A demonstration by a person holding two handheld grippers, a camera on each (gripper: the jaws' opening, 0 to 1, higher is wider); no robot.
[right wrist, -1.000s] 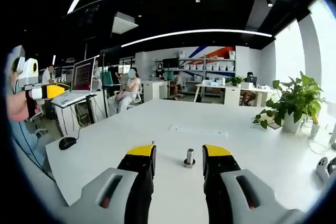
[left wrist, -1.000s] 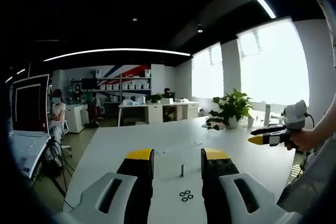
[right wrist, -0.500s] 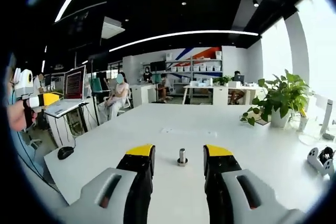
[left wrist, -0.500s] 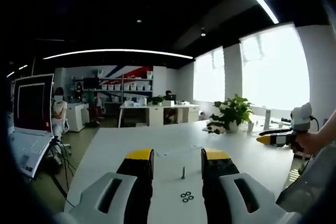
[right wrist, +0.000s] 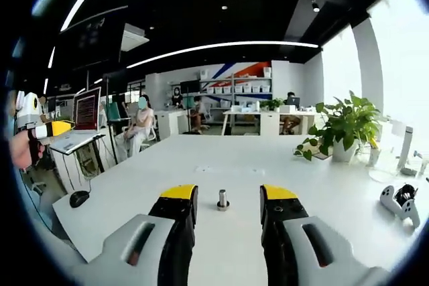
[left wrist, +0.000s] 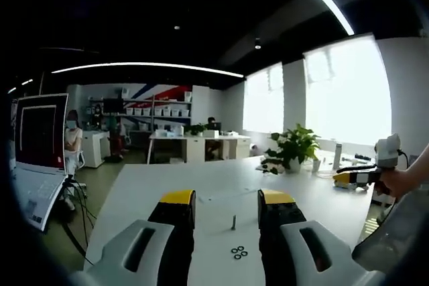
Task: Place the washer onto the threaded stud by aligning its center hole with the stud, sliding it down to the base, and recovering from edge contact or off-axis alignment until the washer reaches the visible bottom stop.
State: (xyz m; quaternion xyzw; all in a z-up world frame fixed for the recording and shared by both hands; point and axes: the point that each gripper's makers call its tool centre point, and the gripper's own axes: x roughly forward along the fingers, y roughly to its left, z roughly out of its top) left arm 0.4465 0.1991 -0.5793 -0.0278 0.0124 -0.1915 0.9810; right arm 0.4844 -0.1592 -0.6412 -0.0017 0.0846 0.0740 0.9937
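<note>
A thin threaded stud (left wrist: pixel 233 222) stands upright on the white table (left wrist: pixel 134 195), seen between the jaws of my left gripper (left wrist: pixel 226 200), which is open and holds nothing. Three small dark washers (left wrist: pixel 237 252) lie flat on the table just nearer than the stud. In the right gripper view the stud (right wrist: pixel 222 199) rises from its round base, between the yellow-tipped jaws of my right gripper (right wrist: pixel 228 195), also open and bare. My right gripper (left wrist: pixel 355 176) appears far right in the left gripper view, held in a hand. My left gripper (right wrist: pixel 47 128) appears at the left edge of the right gripper view.
A laptop (left wrist: pixel 33 159) sits on a stand at the left. A potted plant (right wrist: pixel 342 125) stands on the table's far right, with a white controller (right wrist: pixel 399 202) near the right edge. A black mouse (right wrist: pixel 79 197) lies at the table's left edge. Seated people and shelves fill the background.
Both cameras drifted slightly. In the right gripper view the stud has moved left and looks farther away. In the left gripper view the right gripper sits a little lower.
</note>
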